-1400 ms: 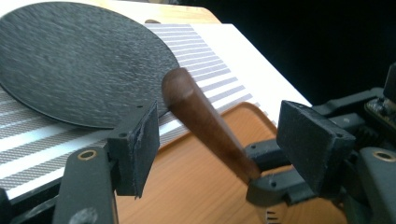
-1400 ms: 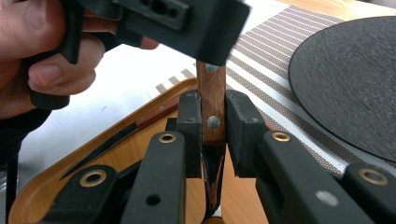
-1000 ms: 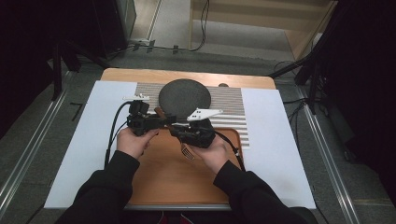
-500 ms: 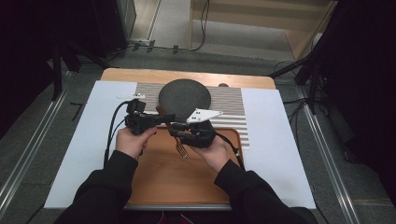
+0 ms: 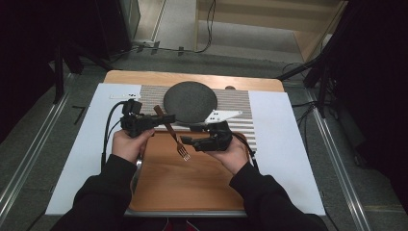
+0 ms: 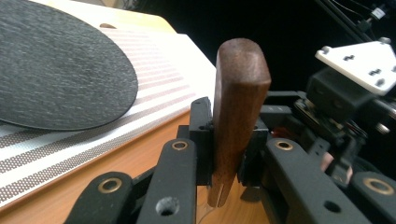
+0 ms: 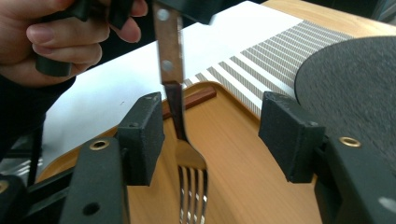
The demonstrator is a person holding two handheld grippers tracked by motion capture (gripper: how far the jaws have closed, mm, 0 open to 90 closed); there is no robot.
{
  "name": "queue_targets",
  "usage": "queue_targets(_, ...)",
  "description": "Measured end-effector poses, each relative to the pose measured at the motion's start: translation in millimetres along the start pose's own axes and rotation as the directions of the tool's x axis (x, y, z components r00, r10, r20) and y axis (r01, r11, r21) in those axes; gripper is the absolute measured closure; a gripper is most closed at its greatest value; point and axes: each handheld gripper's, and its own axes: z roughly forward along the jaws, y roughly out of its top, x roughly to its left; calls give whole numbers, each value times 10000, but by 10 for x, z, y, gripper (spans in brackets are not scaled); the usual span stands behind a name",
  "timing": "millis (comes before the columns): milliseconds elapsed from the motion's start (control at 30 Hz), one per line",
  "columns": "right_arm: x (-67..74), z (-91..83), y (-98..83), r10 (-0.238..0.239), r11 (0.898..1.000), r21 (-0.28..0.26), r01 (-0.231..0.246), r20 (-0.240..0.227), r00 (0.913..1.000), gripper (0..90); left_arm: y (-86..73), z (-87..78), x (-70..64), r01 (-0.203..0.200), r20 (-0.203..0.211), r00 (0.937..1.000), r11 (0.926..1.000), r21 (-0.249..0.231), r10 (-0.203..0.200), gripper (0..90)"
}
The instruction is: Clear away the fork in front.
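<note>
A fork (image 5: 176, 138) with a brown wooden handle (image 6: 240, 107) hangs tilted over the wooden tray (image 5: 192, 187), tines (image 7: 191, 186) down. My left gripper (image 5: 166, 118) is shut on the handle's upper part, both pads pressing its sides (image 6: 229, 149). My right gripper (image 5: 186, 142) stands open around the fork's metal neck (image 7: 180, 116). Its jaws have just been opening, and neither pad (image 7: 142, 135) touches the fork. The fork's tines hang just above the tray.
A dark round mat (image 5: 190, 102) lies on a striped placemat (image 5: 238, 103) just beyond the tray. White sheets (image 5: 91, 149) cover the table at both sides. A brown wooden piece (image 7: 198, 97) lies at the tray's far rim. The person's left hand (image 7: 60, 42) is close by.
The right gripper's jaws have spread away from the fork, which they held a second ago. The left gripper keeps the handle. Both hands have stayed nearly in place.
</note>
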Motion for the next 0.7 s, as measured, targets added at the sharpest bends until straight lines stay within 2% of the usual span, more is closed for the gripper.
queue_targets(100, -68, -64, -39, 383, 9992, 84, -381, -268, 9989, 314, -15, -14, -13, -19, 46, 10000, 9998, 172, 18, 803)
queue_targets(200, -106, -121, -76, 539, 9983, 259, -529, -379, 9978, 303, -32, -15, -21, 41, 124, 9999, 9995, 313, -45, 804)
queue_targets(333, -129, -185, -110, 584, 9974, 446, -571, -274, 9979, 303, -55, -9, -50, -15, 251, 9997, 9979, 652, -1, 804)
queue_targets(467, -139, -234, -148, 587, 9975, 396, -578, -205, 9981, 302, -88, -18, -80, -37, 373, 9993, 9961, 879, 4, 804)
queue_targets(567, -146, -273, -179, 482, 9974, 521, -490, 157, 9987, 306, -112, -38, -80, 42, 470, 9989, 9953, 968, -88, 804)
queue_targets(700, -180, -321, -234, 552, 9966, 599, -566, 244, 9982, 304, -153, -59, -75, 188, 715, 9971, 9937, 1104, -268, 804)
